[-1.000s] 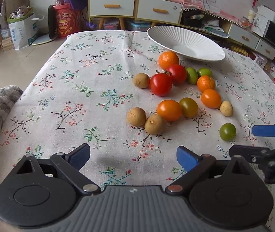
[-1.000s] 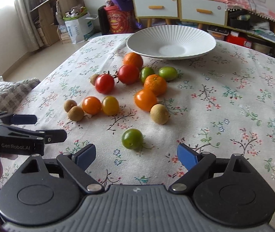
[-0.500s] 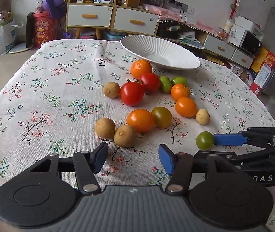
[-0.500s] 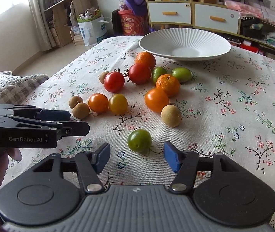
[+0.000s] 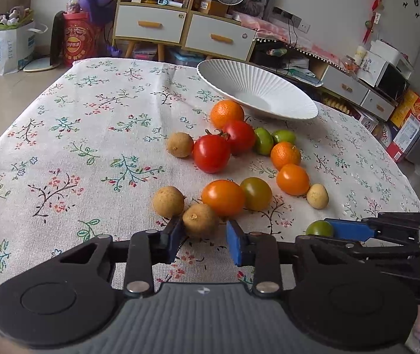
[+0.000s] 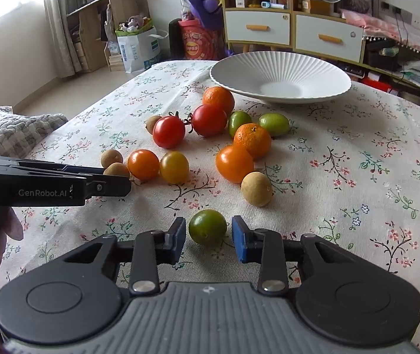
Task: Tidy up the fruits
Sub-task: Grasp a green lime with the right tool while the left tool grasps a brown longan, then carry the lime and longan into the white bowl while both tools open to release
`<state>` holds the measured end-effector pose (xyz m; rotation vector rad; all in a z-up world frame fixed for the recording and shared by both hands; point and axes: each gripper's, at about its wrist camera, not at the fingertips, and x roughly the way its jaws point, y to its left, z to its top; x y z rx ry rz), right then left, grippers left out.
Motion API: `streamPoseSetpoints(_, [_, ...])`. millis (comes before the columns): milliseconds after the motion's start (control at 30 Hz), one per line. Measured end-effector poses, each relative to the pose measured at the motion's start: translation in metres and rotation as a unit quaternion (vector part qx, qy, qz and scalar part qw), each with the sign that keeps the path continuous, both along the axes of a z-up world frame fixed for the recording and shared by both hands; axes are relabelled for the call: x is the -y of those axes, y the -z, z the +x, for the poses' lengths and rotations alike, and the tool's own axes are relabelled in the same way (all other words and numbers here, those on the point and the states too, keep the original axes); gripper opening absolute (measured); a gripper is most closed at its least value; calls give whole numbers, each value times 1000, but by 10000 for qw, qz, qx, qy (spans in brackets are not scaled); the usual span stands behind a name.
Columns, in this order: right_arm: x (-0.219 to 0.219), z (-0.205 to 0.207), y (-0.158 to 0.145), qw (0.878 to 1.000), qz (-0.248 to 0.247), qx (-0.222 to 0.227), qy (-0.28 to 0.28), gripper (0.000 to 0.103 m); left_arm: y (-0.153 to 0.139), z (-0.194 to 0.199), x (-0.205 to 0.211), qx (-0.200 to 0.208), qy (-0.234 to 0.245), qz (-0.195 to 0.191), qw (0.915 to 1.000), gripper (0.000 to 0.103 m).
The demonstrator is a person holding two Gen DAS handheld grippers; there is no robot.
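Several small fruits lie loose on the flowered tablecloth [image 5: 71,135] before an empty white ribbed plate [image 5: 257,91], which also shows in the right wrist view [image 6: 280,76]. My left gripper [image 5: 202,237] is open, its blue pads on either side of a brown longan [image 5: 199,219]; the left pad touches it or nearly so, the right pad stands apart. My right gripper [image 6: 209,240] is open around a green tomato [image 6: 207,227], with small gaps on both sides. The same green tomato shows in the left wrist view [image 5: 319,228] beside the right gripper's pads.
Red tomatoes [image 5: 211,153], oranges [image 5: 227,113], orange and olive tomatoes [image 5: 223,197], green fruits [image 5: 263,140] and other longans [image 5: 168,202] cluster mid-table. A grey cushion [image 6: 12,131] lies off the left edge. Cabinets [image 6: 292,34] and clutter stand behind the table.
Both grippers moved forward and down and narrowed their jaws. The left now brackets the near longan, the right brackets the green tomato.
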<state>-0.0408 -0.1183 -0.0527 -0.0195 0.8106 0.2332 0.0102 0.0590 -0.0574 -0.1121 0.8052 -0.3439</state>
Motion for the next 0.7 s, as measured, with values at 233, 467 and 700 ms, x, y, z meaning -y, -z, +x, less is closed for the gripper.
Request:
streamPoseSetpoints(233, [1,1,-2,10000,-37,4,31,24,-2,0,3,-28,75,17,10000,19])
streamPoseSetpoints(467, [3,3,-8,9999,-9,49,123,24,-5,0,4,-44,135,-11,9999,19])
streamPoseSetpoints(700, [7,6,-13,9997,31,106,218,24,-10,1,5,-28,160,-85,9998,19])
